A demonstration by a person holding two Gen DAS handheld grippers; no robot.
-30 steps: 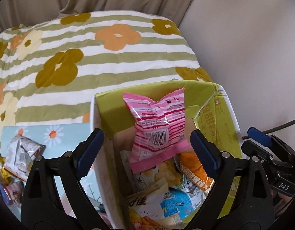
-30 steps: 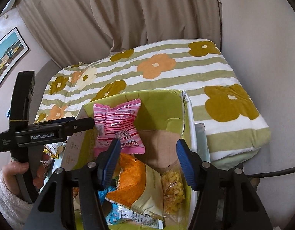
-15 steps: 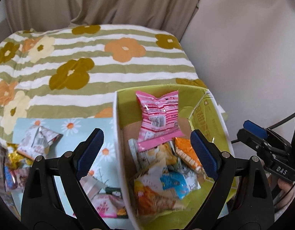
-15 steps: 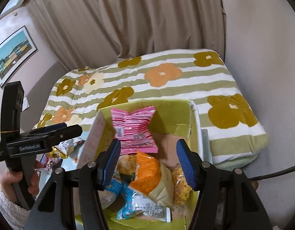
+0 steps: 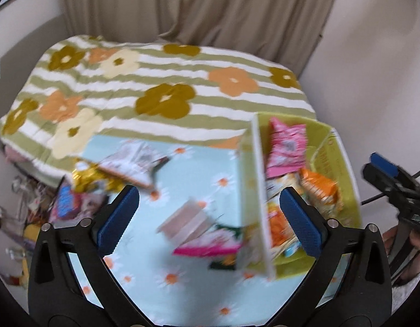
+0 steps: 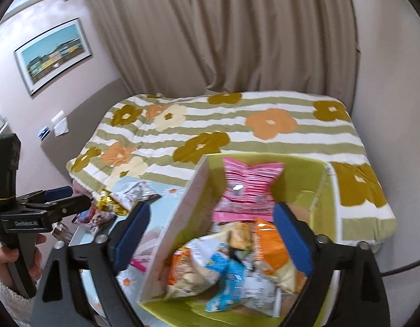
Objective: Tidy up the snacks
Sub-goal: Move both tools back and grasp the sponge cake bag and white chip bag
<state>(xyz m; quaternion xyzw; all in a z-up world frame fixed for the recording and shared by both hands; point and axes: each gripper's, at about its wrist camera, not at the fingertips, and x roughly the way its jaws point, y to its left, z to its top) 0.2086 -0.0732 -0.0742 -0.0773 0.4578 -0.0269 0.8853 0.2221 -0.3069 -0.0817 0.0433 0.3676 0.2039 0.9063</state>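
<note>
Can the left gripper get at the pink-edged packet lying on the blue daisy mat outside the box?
Probably yes. The left gripper, its jaws opening and empty, hangs right over the pink-edged packet on the daisy mat, nothing covering it; only the box wall stands close beside it.

A bed covered by a green-and-white striped quilt with orange, olive and cream flowers [image 5: 166, 92] carries a pale blue daisy-print board [image 5: 193, 169] at its near edge. On the board stands a lime-green cardboard box [image 6: 305, 174] filled with snack packets. Beside the box on the board lie a pink-edged packet [image 5: 207, 245], a blurred pale packet [image 5: 136, 163] and a gold foil one [image 5: 87, 179].
</note>
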